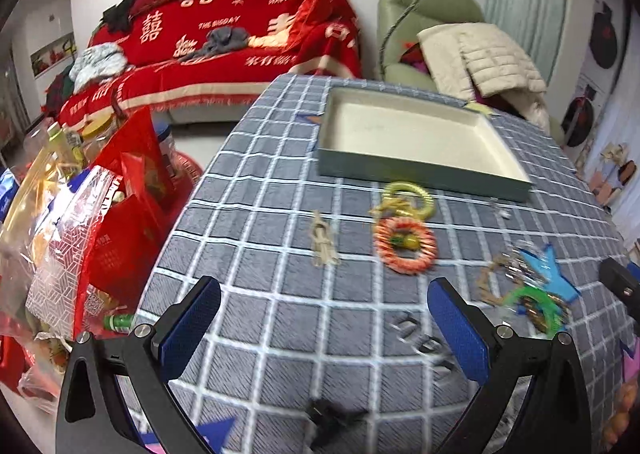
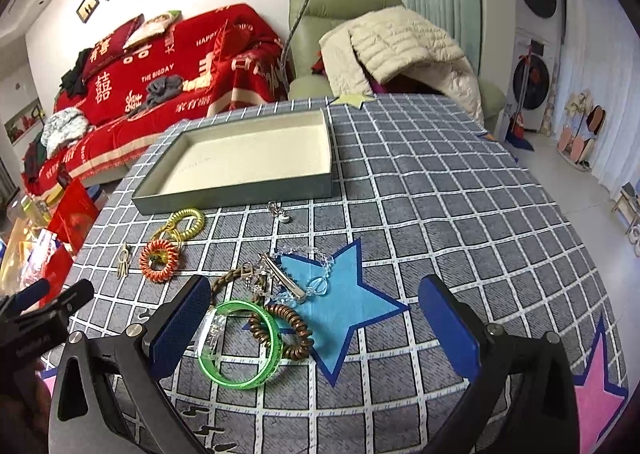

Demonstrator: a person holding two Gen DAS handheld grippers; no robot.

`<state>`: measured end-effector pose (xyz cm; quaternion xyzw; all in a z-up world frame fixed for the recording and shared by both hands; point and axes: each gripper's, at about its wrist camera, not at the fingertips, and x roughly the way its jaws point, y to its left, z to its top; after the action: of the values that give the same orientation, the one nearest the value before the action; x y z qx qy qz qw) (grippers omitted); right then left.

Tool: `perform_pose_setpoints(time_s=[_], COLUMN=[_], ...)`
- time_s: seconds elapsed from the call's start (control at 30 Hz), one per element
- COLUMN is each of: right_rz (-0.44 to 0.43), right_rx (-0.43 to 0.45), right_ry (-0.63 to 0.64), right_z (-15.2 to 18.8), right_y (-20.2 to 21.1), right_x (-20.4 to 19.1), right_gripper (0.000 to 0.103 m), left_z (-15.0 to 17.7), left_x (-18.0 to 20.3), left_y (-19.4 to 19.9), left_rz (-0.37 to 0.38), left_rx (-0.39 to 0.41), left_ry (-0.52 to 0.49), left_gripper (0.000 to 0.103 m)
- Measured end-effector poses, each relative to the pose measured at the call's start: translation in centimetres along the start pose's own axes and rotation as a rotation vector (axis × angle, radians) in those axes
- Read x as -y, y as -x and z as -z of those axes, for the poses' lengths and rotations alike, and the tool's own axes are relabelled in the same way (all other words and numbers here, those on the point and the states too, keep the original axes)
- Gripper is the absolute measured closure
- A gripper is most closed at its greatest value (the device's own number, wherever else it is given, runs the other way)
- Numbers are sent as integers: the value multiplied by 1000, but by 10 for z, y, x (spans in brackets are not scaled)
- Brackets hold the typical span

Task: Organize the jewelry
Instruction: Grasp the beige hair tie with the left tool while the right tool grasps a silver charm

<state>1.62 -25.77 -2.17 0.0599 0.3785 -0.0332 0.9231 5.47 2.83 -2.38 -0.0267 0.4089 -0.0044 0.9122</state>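
Both of your grippers hang above the grey checked tablecloth (image 2: 440,181) with their jaws spread wide and nothing between the blue pads, so the sorting looks barely begun: the shallow grey-green tray with the cream lining (image 2: 240,189) sits empty at the far side of the table.

Your right gripper (image 2: 316,330) is closest to the main heap. The translucent green plastic bangle (image 2: 240,342) lies just ahead of its left finger, overlapping a brown coiled hair tie (image 2: 288,330); beyond them a silver metal hair clip (image 2: 280,274), a clear beaded bracelet (image 2: 316,254) and a braided brown cord (image 2: 228,278) are tangled on the light blue paper star (image 2: 352,294). The bangle is probably your best first pick. Come down so one pad goes inside the ring and the other outside, and pinch the wall; it looks slick, so squeeze squarely. Lift slowly and watch that the brown coil does not ride up with it.

Your left gripper (image 1: 324,326) faces the orange coiled hair tie (image 1: 404,246) and the yellow coiled hair tie (image 1: 408,201), which touch each other just before the tray, with a small pale gold clip (image 1: 324,242) beside them. That view is blurred, so steady the hand before you close. Take one coil at a time across its thickness, and carry it over the tray's near wall rather than dragging it.
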Motion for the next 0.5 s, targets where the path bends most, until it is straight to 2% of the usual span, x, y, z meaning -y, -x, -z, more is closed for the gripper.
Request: perform_pose_setpoints(time_s=[0.27,0.37,0.43,0.5], right_rz=[-70,-101,-114,-117], right_rx=[-130,-179,-214,-244], right_ry=[22,38,51,78], right_z=[-32,-40,-43,-45], right_y=[-56,-79,-96,-114], right_x=[3,-2,-6,-12], right_gripper=[1,10,22,29], left_z=[-17,-19,-21,-21], left_x=[-14,-13,-11,-8], left_y=[-50,-66,-77,-83], left_rz=[-27,-25,-13,-5], left_rx=[-78,-111,-141,-152], left_ry=[2,-2,-4,-7], left_gripper=[0,0,0,0])
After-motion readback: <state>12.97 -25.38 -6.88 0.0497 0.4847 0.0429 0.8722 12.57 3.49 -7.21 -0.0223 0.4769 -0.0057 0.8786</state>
